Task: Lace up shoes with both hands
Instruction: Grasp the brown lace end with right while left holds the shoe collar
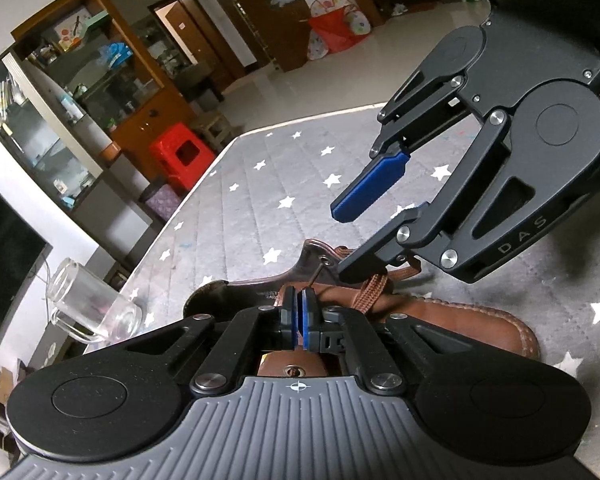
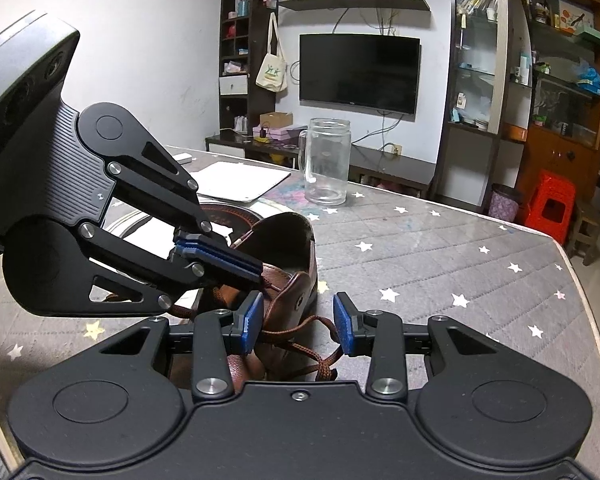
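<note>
Left gripper point(image 1: 300, 312) pinched closed at the brown leather shoe's point(image 2: 288, 256) eyelet – lace hold unclear. Right gripper point(image 2: 298, 322) half-open, empty, astride the brown woven lace point(image 2: 300, 334) – close before pulling.

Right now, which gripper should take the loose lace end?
Probably right. The right gripper is open above the loose brown lace on the shoe. The left gripper is shut at the eyelets, apparently pinching lace.
</note>
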Tool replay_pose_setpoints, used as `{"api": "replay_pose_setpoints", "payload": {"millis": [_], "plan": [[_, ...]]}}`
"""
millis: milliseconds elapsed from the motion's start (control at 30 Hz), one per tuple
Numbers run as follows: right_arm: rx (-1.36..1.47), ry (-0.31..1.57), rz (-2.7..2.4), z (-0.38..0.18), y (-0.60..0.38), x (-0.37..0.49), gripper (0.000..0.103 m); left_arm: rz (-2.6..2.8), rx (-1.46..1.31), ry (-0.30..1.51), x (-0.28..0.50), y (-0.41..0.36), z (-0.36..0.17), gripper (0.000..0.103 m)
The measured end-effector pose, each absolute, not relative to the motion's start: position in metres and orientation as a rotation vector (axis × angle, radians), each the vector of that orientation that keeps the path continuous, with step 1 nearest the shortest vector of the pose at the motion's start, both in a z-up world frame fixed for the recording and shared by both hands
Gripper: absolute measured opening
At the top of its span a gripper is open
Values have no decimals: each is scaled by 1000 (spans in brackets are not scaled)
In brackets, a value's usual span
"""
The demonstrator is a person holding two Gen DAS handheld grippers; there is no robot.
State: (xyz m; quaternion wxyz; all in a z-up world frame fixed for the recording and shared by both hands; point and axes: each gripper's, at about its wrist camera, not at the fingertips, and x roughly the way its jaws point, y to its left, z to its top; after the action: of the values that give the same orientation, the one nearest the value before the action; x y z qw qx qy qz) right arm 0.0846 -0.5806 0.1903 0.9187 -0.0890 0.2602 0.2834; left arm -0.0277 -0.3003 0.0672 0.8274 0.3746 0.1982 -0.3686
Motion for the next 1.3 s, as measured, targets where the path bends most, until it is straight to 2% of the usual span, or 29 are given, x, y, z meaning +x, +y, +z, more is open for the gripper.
{"api": "replay_pose_setpoints", "payload": {"millis": [1167, 1300], "plan": [[-199, 532, 623, 203, -579, 84, 40, -822, 790, 407, -24, -311, 55, 2], [-282, 528, 630, 205, -579, 86, 30, -822, 777, 413, -22, -312, 56, 2]]}}
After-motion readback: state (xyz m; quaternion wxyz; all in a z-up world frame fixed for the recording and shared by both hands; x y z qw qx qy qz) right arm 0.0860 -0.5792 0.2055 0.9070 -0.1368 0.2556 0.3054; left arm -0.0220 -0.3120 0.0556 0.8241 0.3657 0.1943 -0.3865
